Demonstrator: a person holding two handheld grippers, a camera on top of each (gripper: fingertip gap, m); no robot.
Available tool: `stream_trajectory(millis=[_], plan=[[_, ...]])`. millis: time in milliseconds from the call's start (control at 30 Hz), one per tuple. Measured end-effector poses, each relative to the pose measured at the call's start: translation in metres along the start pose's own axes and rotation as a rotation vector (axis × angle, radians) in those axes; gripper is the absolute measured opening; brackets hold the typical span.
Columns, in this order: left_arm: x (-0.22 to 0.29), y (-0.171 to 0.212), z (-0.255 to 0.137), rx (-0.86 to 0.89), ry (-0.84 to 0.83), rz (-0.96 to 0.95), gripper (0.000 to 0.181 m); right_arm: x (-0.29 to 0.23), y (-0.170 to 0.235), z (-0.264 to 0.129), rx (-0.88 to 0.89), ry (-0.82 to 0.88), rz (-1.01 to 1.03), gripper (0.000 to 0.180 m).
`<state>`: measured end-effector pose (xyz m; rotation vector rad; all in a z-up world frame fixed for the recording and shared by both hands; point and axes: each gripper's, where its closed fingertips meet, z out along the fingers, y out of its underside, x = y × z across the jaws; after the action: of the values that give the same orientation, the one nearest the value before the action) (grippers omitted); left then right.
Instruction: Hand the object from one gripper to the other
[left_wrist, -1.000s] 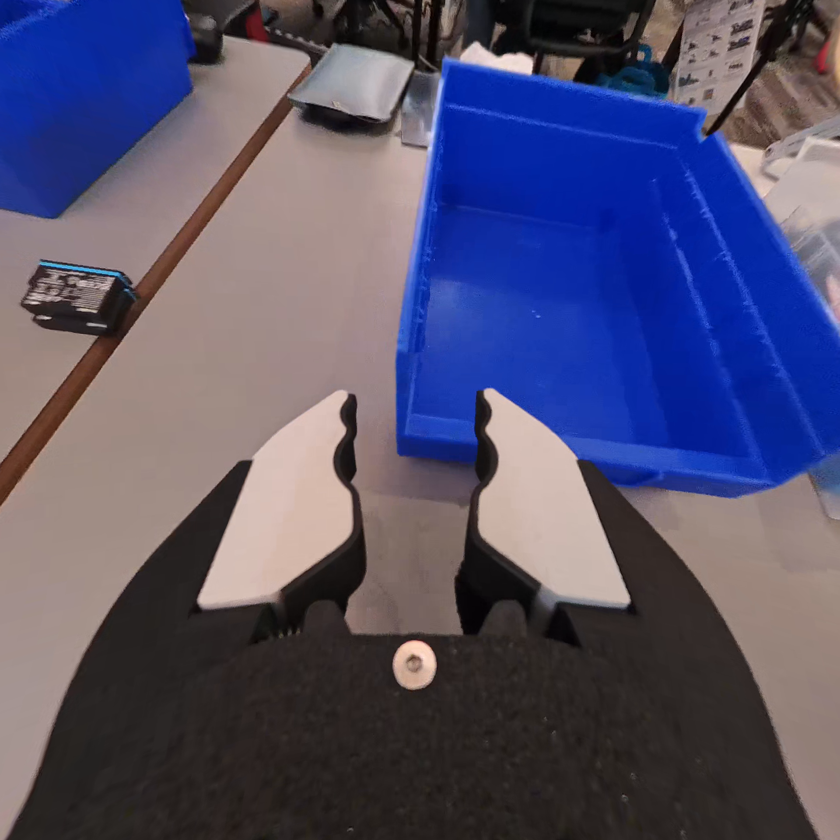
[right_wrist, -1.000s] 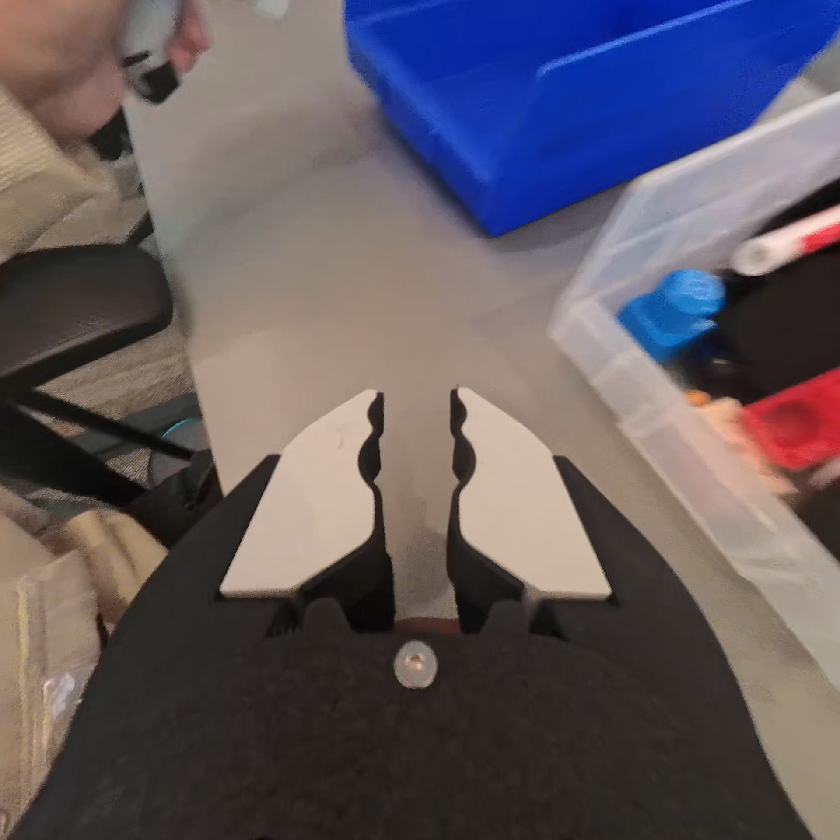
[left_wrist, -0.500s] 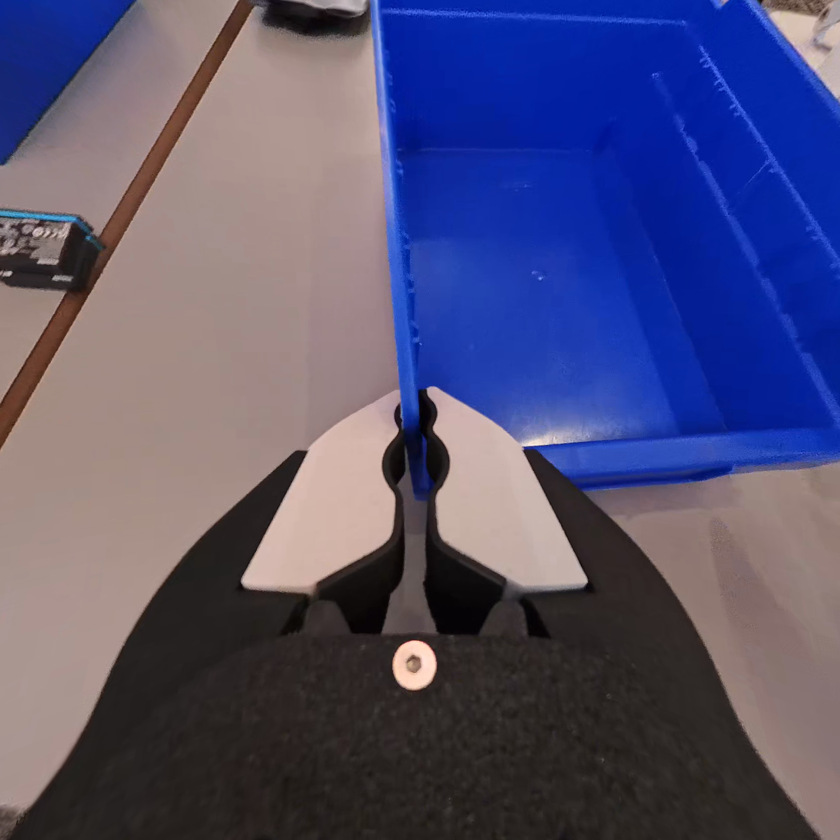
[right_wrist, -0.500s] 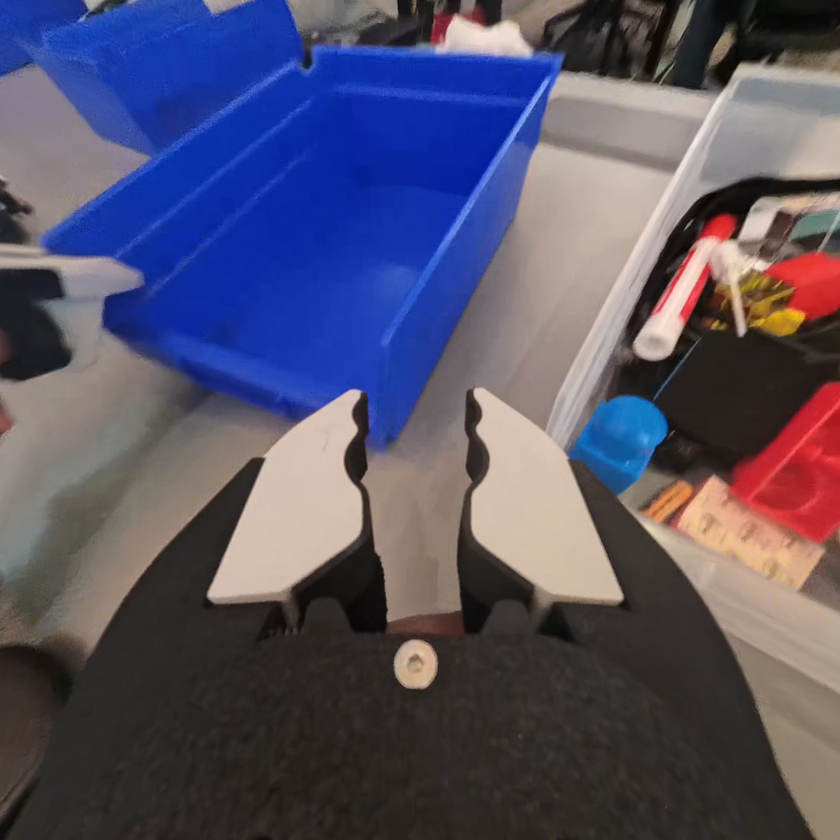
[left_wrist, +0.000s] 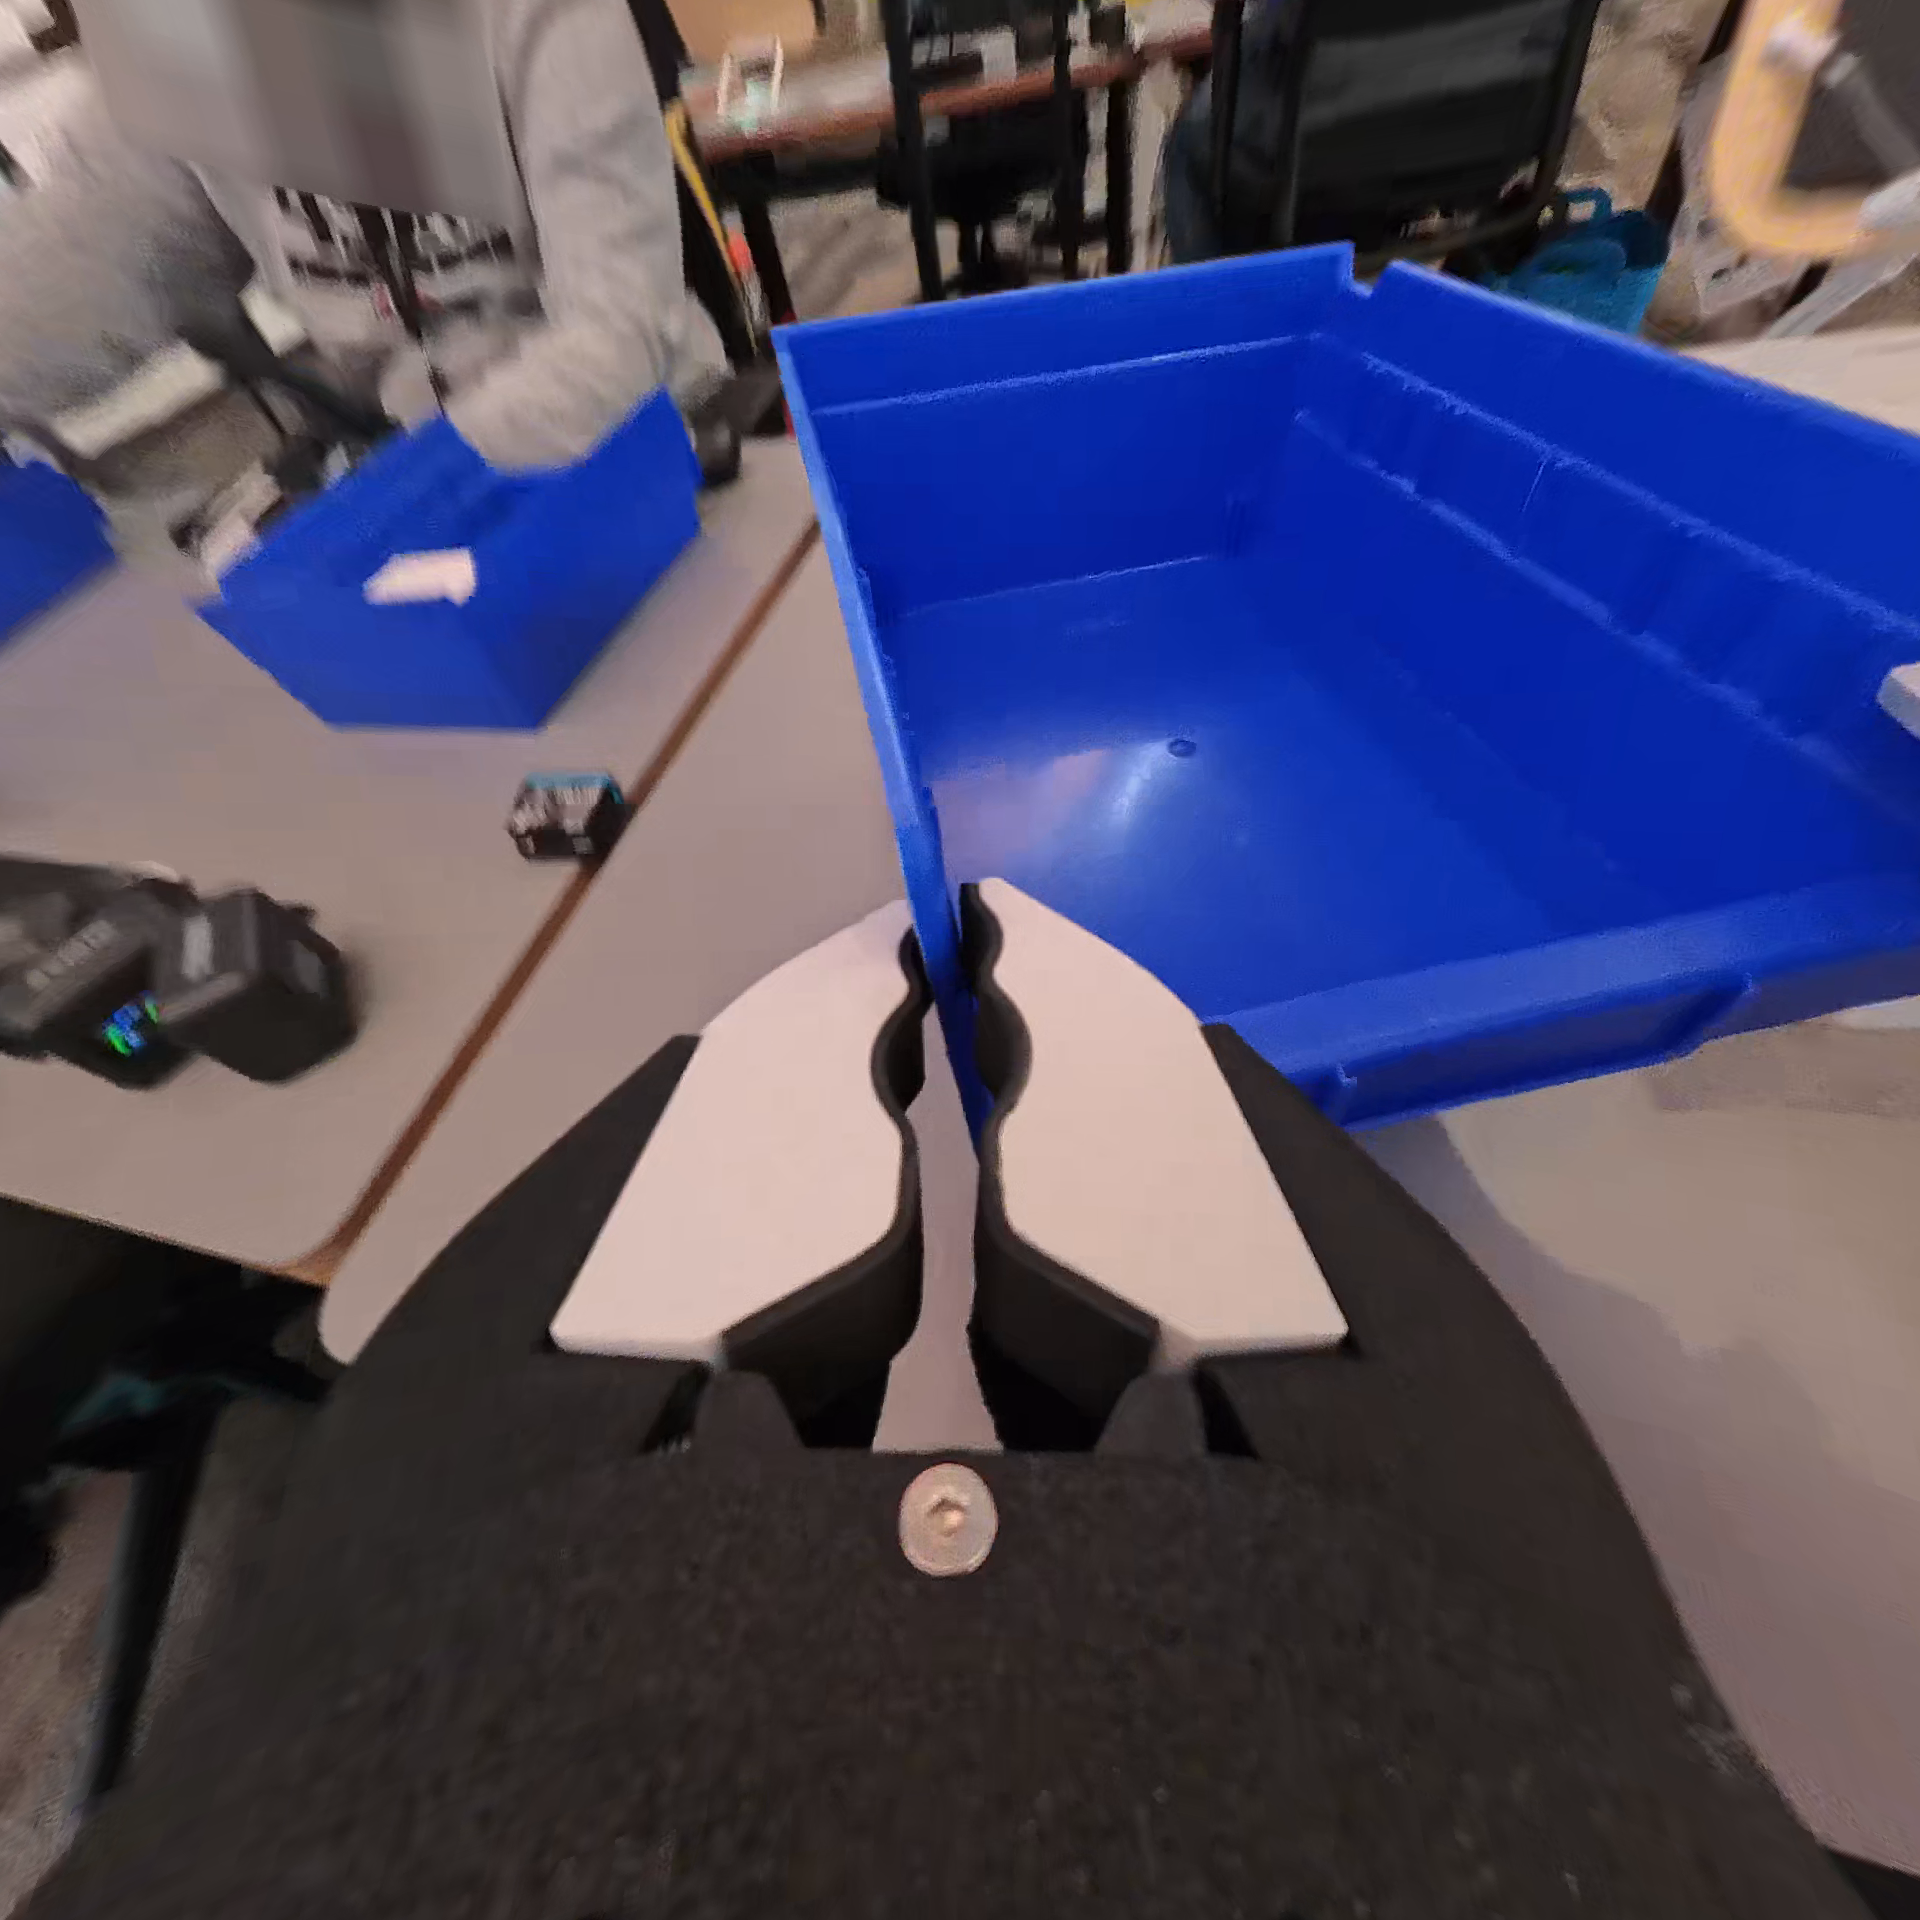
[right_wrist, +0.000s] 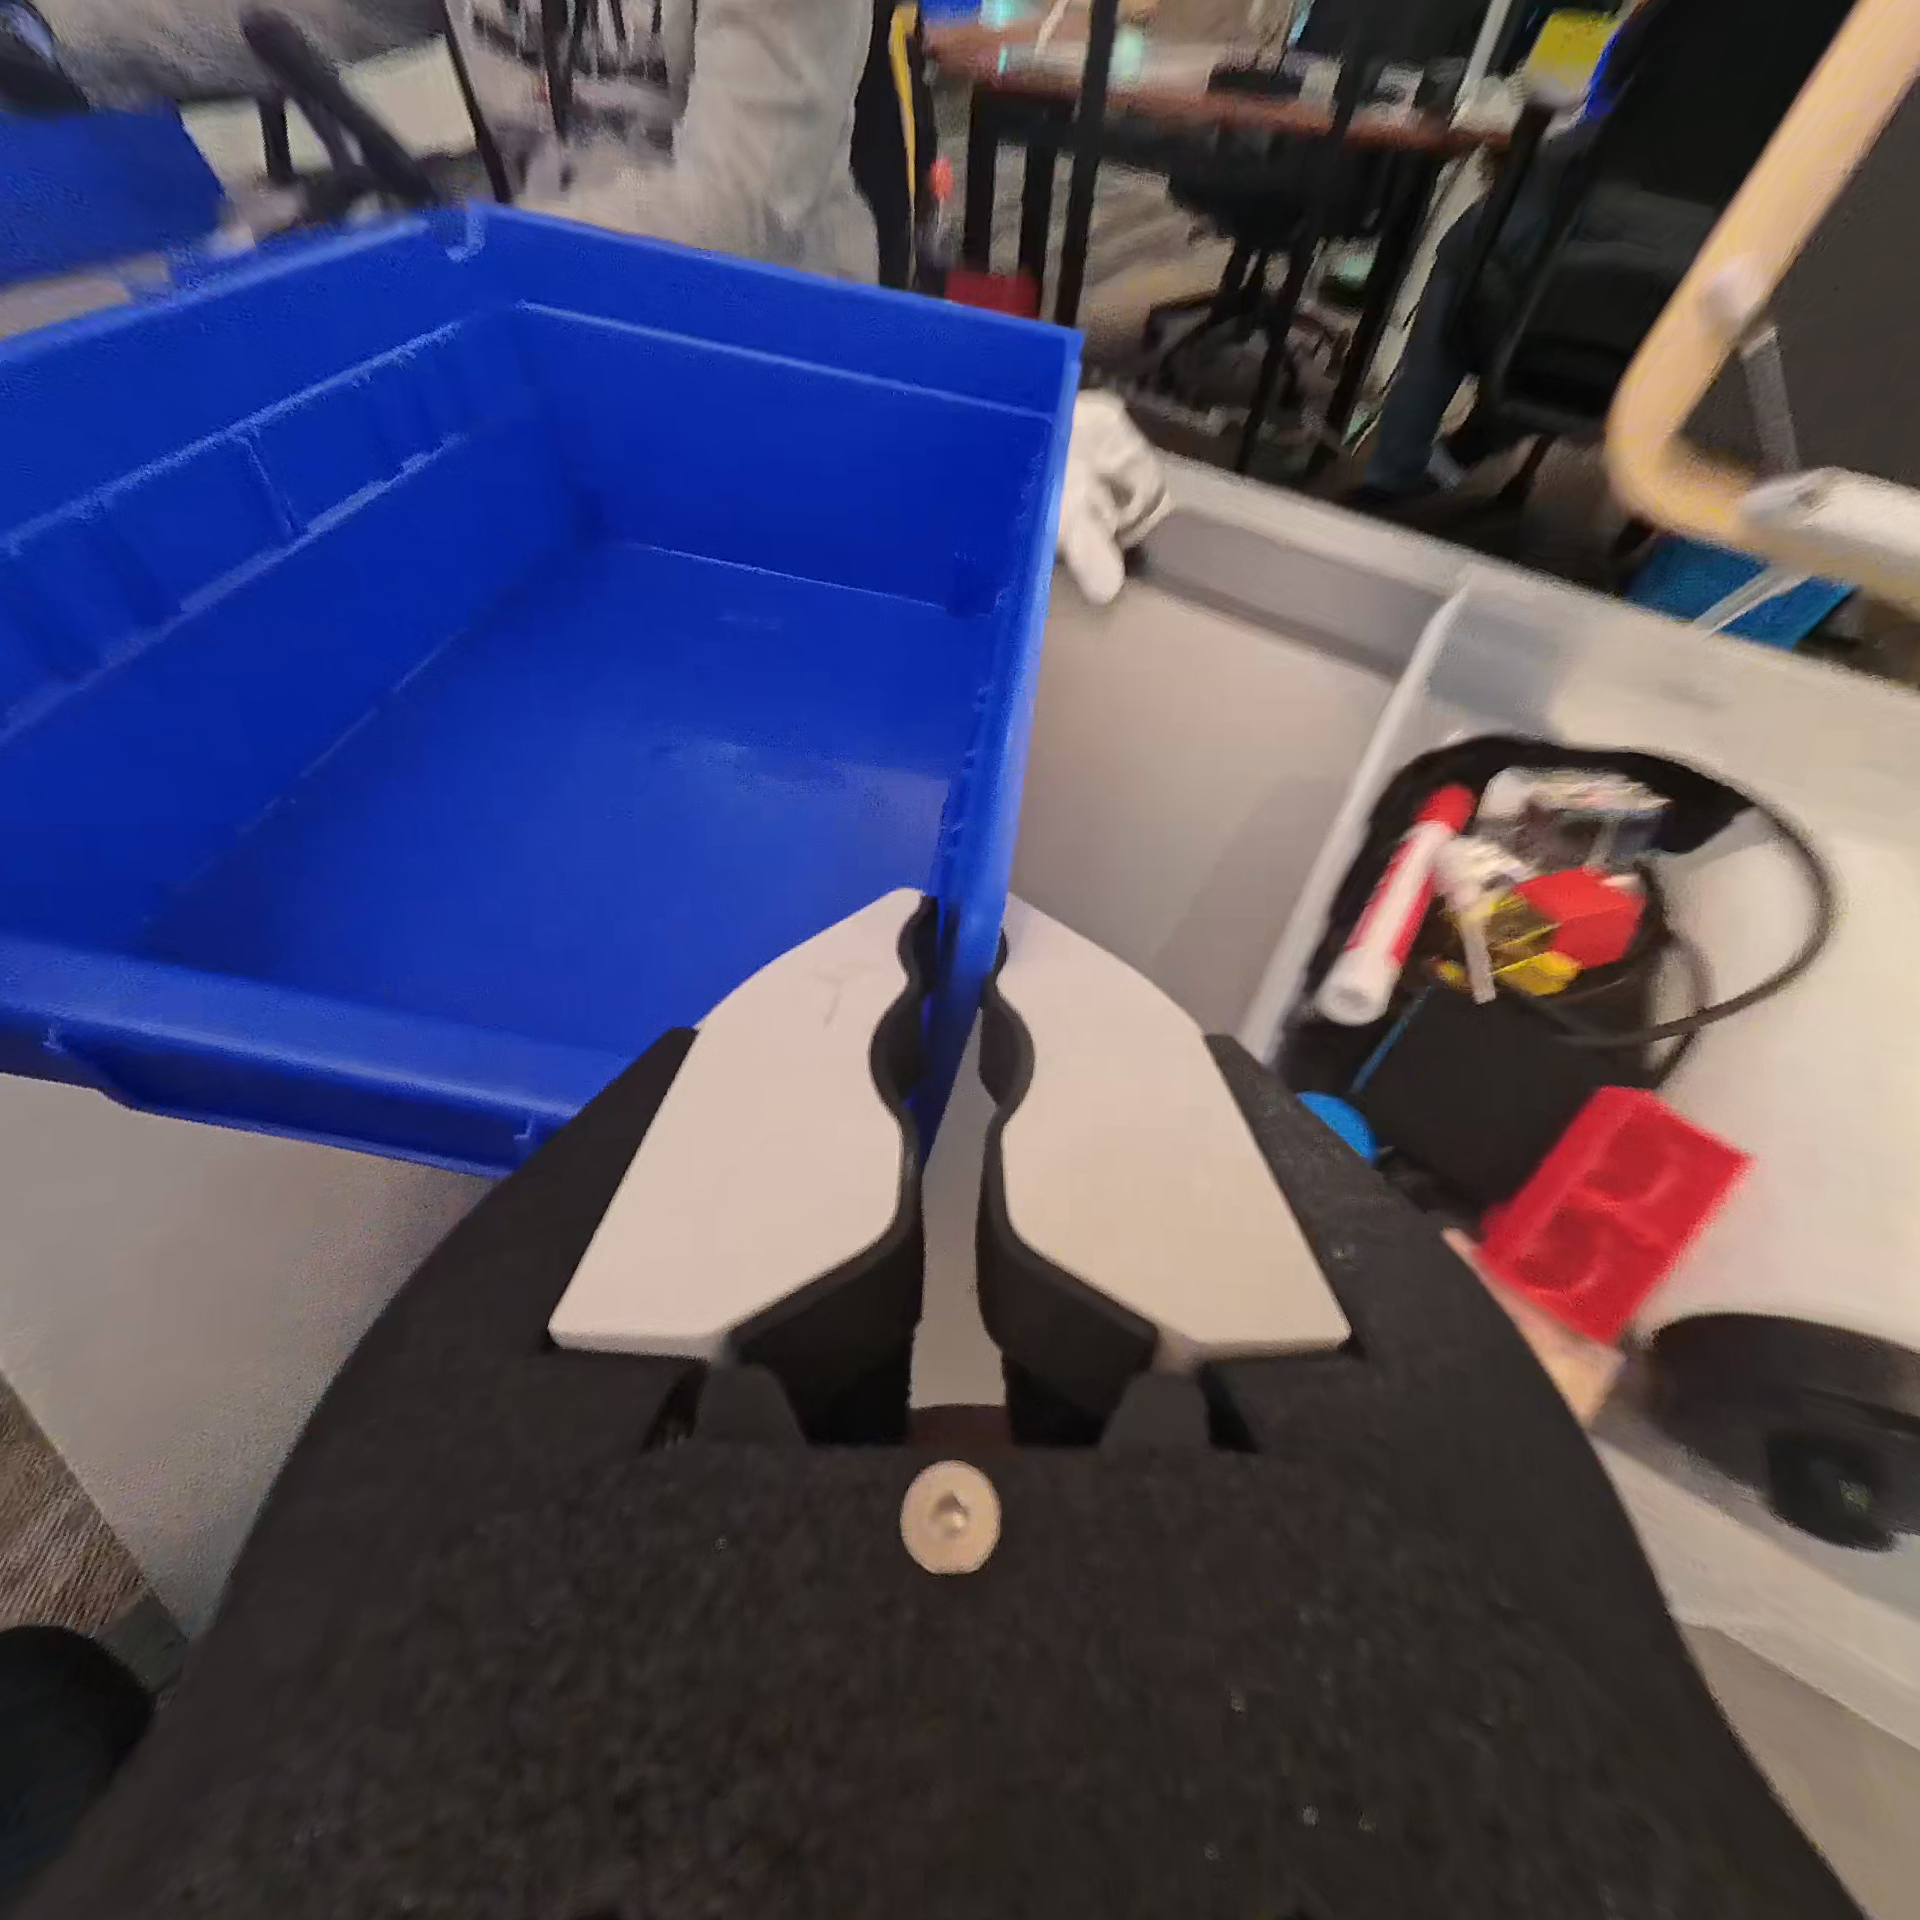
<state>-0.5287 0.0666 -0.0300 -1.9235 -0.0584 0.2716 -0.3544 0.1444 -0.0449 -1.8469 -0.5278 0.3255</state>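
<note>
An empty blue plastic bin (left_wrist: 1039, 499) stands on the grey table. My left gripper (left_wrist: 940, 914) is shut on the bin's left side wall, near its front left corner. In the right wrist view my right gripper (right_wrist: 961, 920) is shut on the right side wall of the same bin (right_wrist: 727, 468), near its front right corner. A white fingertip of the right gripper (left_wrist: 1907, 707) shows at the bin's far wall in the left wrist view. I cannot tell whether the bin is off the table.
A second blue bin (left_wrist: 447, 613) sits on the neighbouring table at left, with a person's grey sleeve (left_wrist: 582, 312) over it. A black battery (left_wrist: 566, 816) and black devices (left_wrist: 156, 987) lie there. A clear tub (right_wrist: 1340, 831) at right holds a red block (right_wrist: 1610, 1226) and a marker (right_wrist: 1392, 914). My hands' fingertips stand some 20 cm from each other.
My left gripper closed on the bin's left wall, then my right gripper swung in and closed on its right wall. Both views have tipped up toward the room.
</note>
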Motion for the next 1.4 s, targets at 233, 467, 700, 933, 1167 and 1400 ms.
stream_trajectory(millis=[233, 467, 700, 933, 1167, 1400], plan=[[0.132, -0.121, -0.017, 0.226, 0.269, 0.005, 0.004, 0.139, -0.077, -0.110, 0.248, 0.270, 0.003, 0.005], [0.409, -0.141, 0.005, 0.170, 0.624, 0.207, 0.006, 0.374, 0.003, -0.211, 0.093, 0.592, 0.076, 0.006], [0.598, -0.068, 0.016, 0.084, 0.741, 0.403, 0.009, 0.520, 0.136, -0.255, -0.083, 0.585, 0.247, 0.005], [0.640, -0.001, -0.002, -0.061, 0.906, 0.441, 0.020, 0.557, 0.193, -0.254, -0.152, 0.572, 0.298, 0.004], [0.542, -0.075, -0.041, 0.187, 0.982, 0.247, 0.047, 0.544, 0.144, -0.302, -0.132, 0.783, 0.092, 0.048], [0.304, -0.051, 0.033, 0.068, 0.558, 0.158, 0.056, 0.309, 0.079, -0.167, 0.025, 0.135, 0.251, 0.061]])
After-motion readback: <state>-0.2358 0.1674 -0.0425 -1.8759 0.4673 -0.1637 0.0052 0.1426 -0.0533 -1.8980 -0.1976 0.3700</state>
